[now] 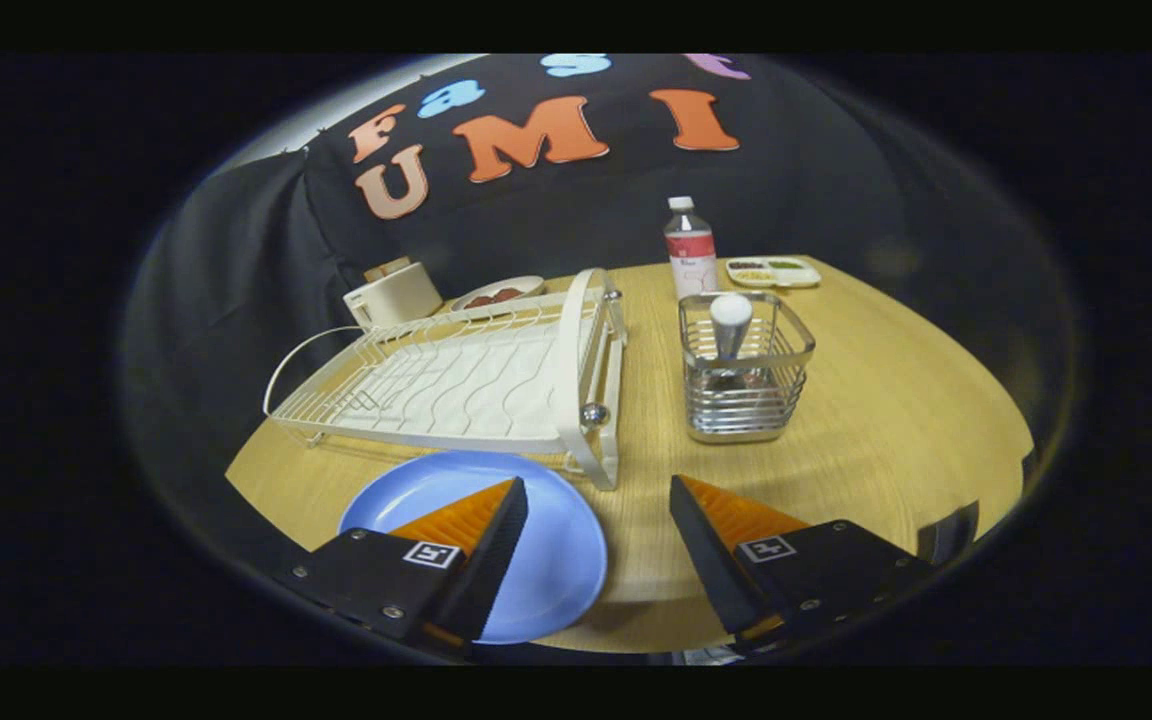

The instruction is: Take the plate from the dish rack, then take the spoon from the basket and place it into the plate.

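Note:
A blue plate (546, 550) lies flat on the wooden table (896, 400), in front of the white wire dish rack (466, 380). My gripper (598, 485) hovers open above the table's near edge. Its left finger (481, 530) is over the plate; its right finger (726, 535) is over bare wood. Nothing is between them. Beyond the right finger stands a metal wire basket (746, 375) with the spoon (731, 320) upright in it, handle end up.
A plastic bottle (690, 250) with a red label stands behind the basket. A white compartment tray (774, 271) with food lies at the far right. Behind the rack sit a cream toaster (393, 293) and a dish (498, 293).

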The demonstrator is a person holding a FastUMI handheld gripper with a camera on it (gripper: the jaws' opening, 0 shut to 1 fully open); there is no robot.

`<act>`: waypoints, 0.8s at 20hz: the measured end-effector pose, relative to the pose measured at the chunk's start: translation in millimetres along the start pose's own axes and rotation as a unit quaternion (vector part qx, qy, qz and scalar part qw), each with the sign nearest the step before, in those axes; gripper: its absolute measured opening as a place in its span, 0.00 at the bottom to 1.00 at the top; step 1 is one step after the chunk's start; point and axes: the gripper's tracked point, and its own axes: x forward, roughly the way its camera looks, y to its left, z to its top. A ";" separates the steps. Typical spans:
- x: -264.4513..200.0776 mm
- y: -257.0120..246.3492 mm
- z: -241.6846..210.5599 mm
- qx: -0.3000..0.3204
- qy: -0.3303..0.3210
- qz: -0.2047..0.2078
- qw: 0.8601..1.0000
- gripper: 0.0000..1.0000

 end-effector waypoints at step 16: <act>7.4 -54.6 80.9 -0.052 -0.184 -0.124 0.974 0.51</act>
